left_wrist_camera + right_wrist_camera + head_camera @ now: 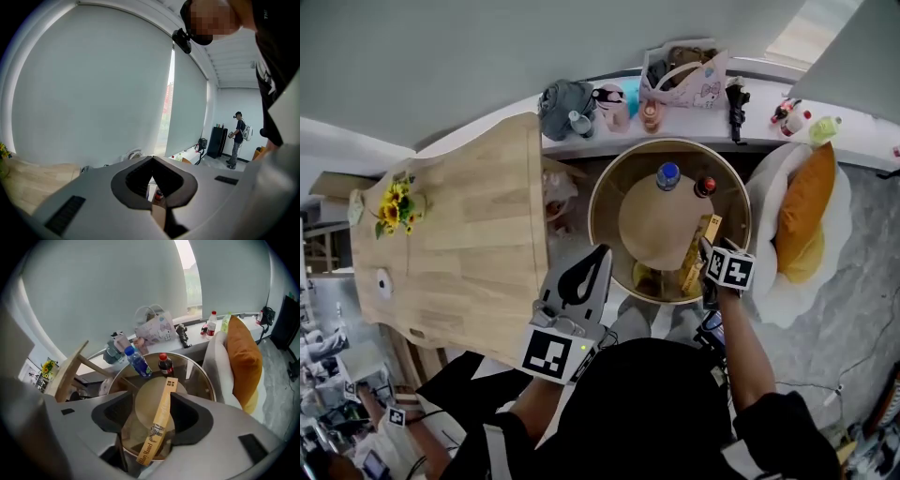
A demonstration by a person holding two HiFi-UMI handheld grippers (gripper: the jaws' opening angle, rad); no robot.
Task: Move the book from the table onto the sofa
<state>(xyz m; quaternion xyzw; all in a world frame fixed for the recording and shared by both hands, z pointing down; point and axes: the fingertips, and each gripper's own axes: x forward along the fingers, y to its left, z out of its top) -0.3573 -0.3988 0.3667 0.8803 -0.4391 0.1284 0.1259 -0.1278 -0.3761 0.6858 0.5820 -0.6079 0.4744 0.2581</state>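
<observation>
Over the round glass-topped table [206,377]: your right gripper [152,401] stood spread wide astride the thin tan paperback book [159,420], pads not squeezing it.
Book stood on edge on the glass, spine running away from you along the jaws, leaning right. Right hand nearest; left gripper [586,272] pressed together, empty, well off left. White sofa [214,363] just right of table. Count: one book, one orange cushion [243,357], two bottles, blue-capped [137,362] and red-capped [164,365].

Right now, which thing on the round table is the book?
Find the round glass-topped table beside the white sofa with the orange cushion. The slim yellow book tilts up there between the open right tongs. Unlike the two capped bottles behind, it is flat and printed along its spine.
</observation>
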